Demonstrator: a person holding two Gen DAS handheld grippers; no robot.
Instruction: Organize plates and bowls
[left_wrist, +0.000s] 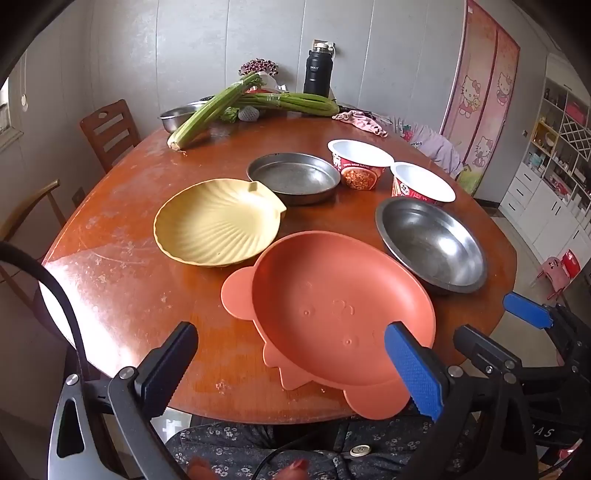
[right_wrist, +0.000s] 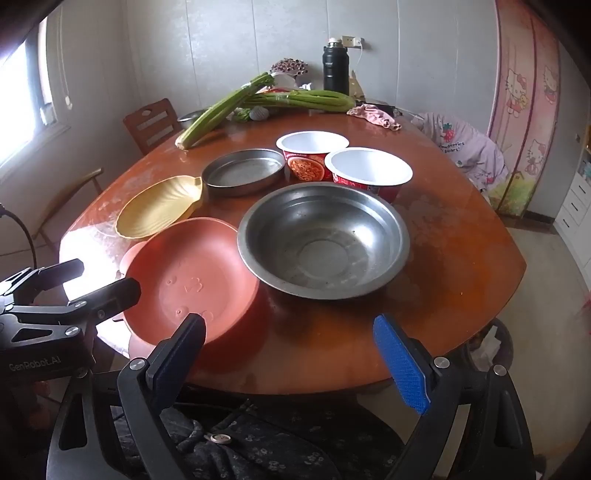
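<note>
An orange bear-shaped plate (left_wrist: 332, 306) (right_wrist: 192, 280) lies at the near edge of the round wooden table (left_wrist: 129, 258). Behind it to the left is a yellow shell plate (left_wrist: 218, 221) (right_wrist: 159, 210), and a steel bowl (left_wrist: 430, 243) (right_wrist: 321, 240) stands to its right. Further back are a flat steel pan (left_wrist: 293, 177) (right_wrist: 243, 171) and two red noodle cups (left_wrist: 360, 162) (right_wrist: 369, 170). My left gripper (left_wrist: 291, 343) (right_wrist: 99, 277) hangs open over the orange plate's near rim. In front of the steel bowl, my right gripper (right_wrist: 290, 328) (left_wrist: 495, 325) is open too, holding nothing.
Celery stalks (left_wrist: 221, 107), a black flask (left_wrist: 317, 72), a pink cloth (left_wrist: 360, 122) and a steel basin (left_wrist: 177, 116) crowd the table's far side. Wooden chairs (left_wrist: 110, 129) stand at the left. A person's flowered garment (right_wrist: 258, 443) shows below the table edge.
</note>
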